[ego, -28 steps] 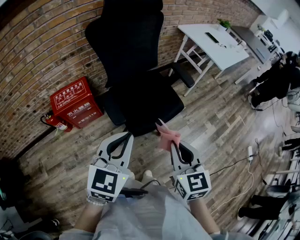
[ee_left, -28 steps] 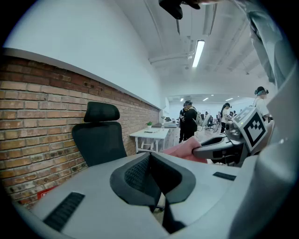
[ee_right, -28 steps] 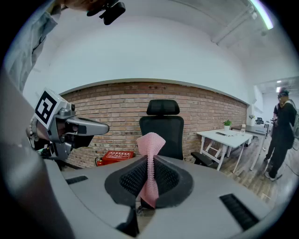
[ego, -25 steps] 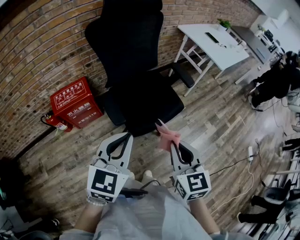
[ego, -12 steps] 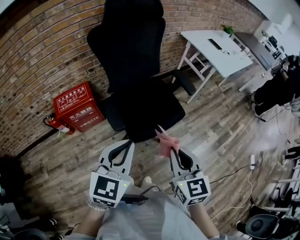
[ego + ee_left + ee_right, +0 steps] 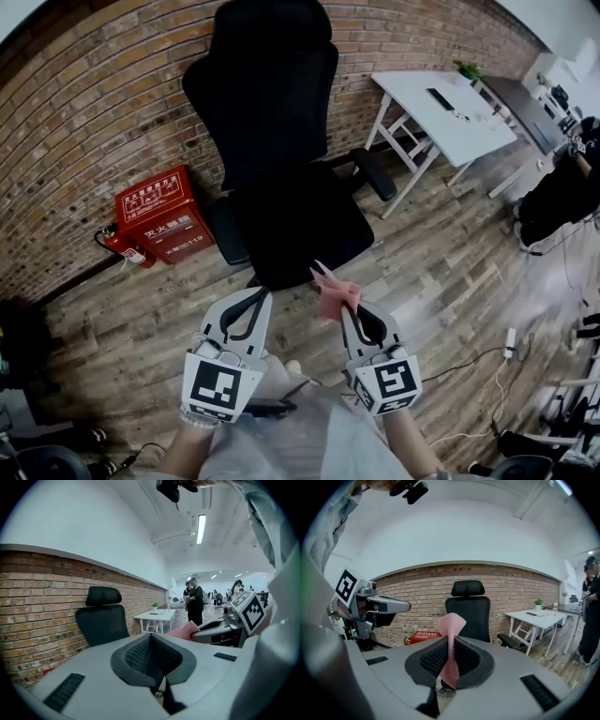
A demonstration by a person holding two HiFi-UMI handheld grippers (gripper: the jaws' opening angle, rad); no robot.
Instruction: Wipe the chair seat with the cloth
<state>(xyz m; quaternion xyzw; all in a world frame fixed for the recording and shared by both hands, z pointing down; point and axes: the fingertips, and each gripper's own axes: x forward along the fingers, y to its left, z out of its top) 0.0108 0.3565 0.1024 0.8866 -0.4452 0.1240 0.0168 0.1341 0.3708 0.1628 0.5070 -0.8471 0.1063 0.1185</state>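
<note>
Head view: black, rounded chair seat (image 6: 305, 225), with the pink cloth (image 6: 336, 286) near its front edge. Left gripper view: left tool (image 6: 150, 639) has its jaws pressed together on nothing. Right gripper view: right tool (image 6: 449, 641) clamps the waffle-textured cloth, a strip standing upright, tip curled.

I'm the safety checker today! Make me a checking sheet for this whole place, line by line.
Surface: black chair seat, nothing lying on it.
Job's things: pink cloth, held in the air, not touching the seat.
Clutter: red box and fire extinguisher on the floor beside the chair.
Grippers: left gripper shut, empty; right gripper shut on the cloth.
Cables: dark cable on the wood floor, running to a white power strip.
Surroundings: brick wall behind the chair; white table nearby.
</note>
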